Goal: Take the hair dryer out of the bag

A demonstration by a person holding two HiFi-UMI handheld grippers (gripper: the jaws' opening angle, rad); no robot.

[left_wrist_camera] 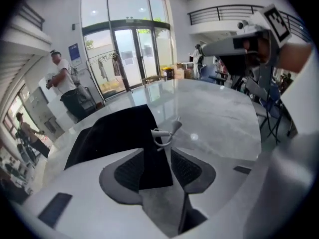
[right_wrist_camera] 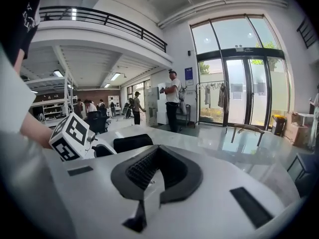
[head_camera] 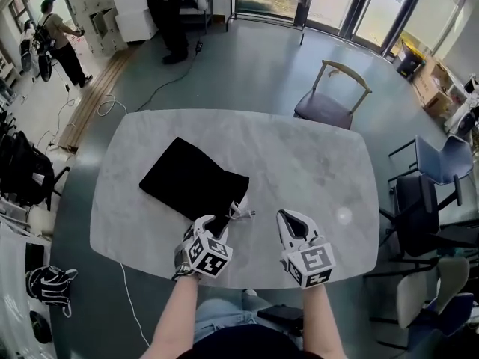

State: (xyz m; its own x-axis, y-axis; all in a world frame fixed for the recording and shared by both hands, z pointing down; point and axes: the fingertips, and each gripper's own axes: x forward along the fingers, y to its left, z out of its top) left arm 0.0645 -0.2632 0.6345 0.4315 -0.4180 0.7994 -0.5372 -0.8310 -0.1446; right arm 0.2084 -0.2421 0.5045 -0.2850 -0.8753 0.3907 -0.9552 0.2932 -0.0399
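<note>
Head view, table edge nearest the person: L gripper sits at 7 o'clock of the table and R gripper at 5 o'clock. Both are over the grey marble-look top, apart from each other. Each cube carries black-and-white square markers.

L gripper's jaws stand wide. The near corner of the black bag runs btw its pads, but they don't clamp it. R gripper's jaws are closed together w/ nothing btw them, and it's clear of the bag.

Just past L gripper's tips a white cord lies looped on the tabletop at the bag's near corner; drawstring or cable, can't tell. The bag lies flat at approx. 9 o'clock of table centre, its long side running toward 11 o'clock. Its inside is hidden, so the hair dryer shows in no view.

Beyond the table:
- Chair w/ wooden arms & purple seat at 1 o'clock.
- Blue chair at 3 o'clock.
- Black backpacks at 9 o'clock.
- A floor cable trails off toward 11 o'clock.

Farther off:
- A person in black trousers at 11 o'clock.
- A second person w/ cap at 10 o'clock.
- Cardboard boxes at 2 o'clock.
- Glass doors at 12–1 o'clock.

In the right gripper view a blue sign hangs beside the doors, print too small to read.
</note>
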